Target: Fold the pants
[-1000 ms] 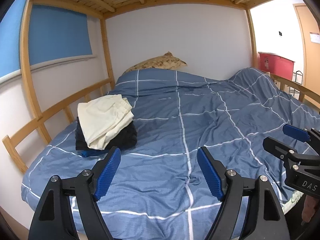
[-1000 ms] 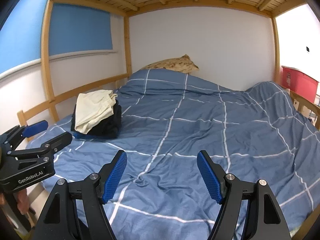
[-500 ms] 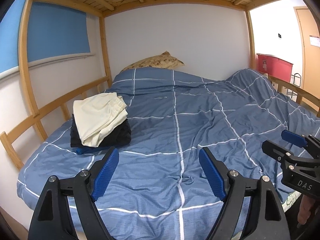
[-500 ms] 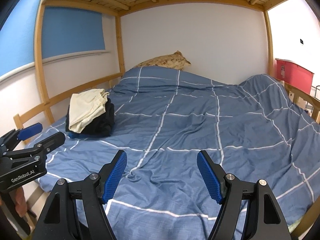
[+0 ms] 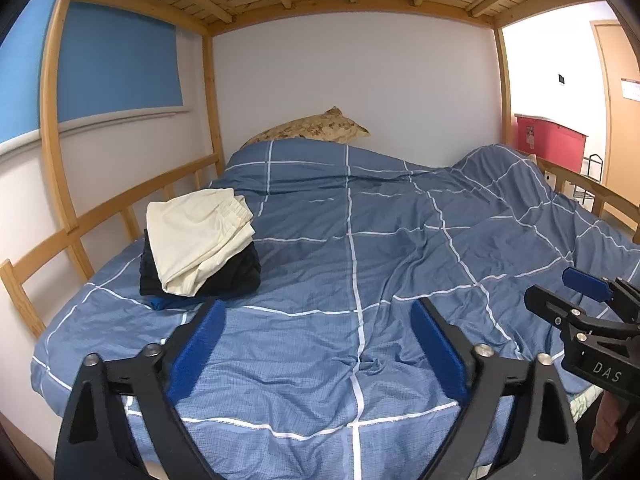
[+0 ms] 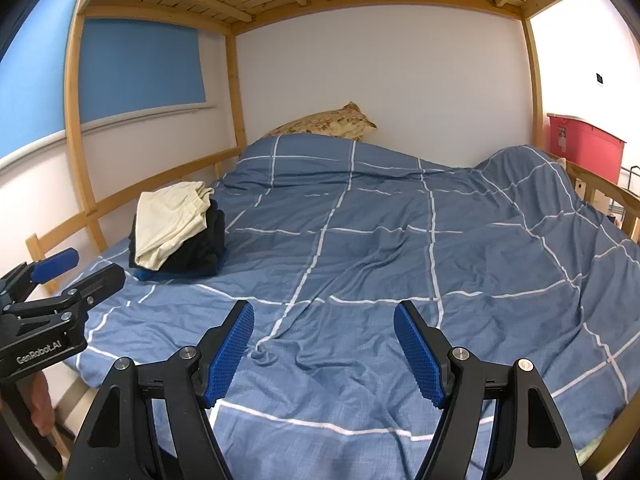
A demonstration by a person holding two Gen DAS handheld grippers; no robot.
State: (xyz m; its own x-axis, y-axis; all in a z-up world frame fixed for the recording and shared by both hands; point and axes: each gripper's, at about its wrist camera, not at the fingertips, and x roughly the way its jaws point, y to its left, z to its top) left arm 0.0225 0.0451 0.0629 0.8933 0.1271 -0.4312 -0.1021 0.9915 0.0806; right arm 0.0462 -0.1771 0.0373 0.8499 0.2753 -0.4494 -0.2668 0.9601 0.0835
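A stack of folded pants lies at the left side of the bed: cream pants (image 5: pixel 196 240) on top of black pants (image 5: pixel 236 276), with a blue garment (image 5: pixel 164 303) under them. It also shows in the right wrist view (image 6: pixel 168 228). My left gripper (image 5: pixel 316 344) is open and empty, held above the foot of the bed, right of the stack. My right gripper (image 6: pixel 324 350) is open and empty, over the near middle of the bed. Each gripper shows at the edge of the other's view: the right one (image 5: pixel 576 304), the left one (image 6: pixel 76 276).
A blue checked duvet (image 5: pixel 380 248) covers the bed, bunched high at the right. A patterned pillow (image 5: pixel 312 130) lies at the head. A wooden rail (image 5: pixel 100 216) runs along the left, another rail (image 5: pixel 592 188) on the right. A red bin (image 5: pixel 550 142) stands beyond.
Both grippers have drawn back and down a little from the bed, so the stack looks slightly farther. Both stay open and empty.
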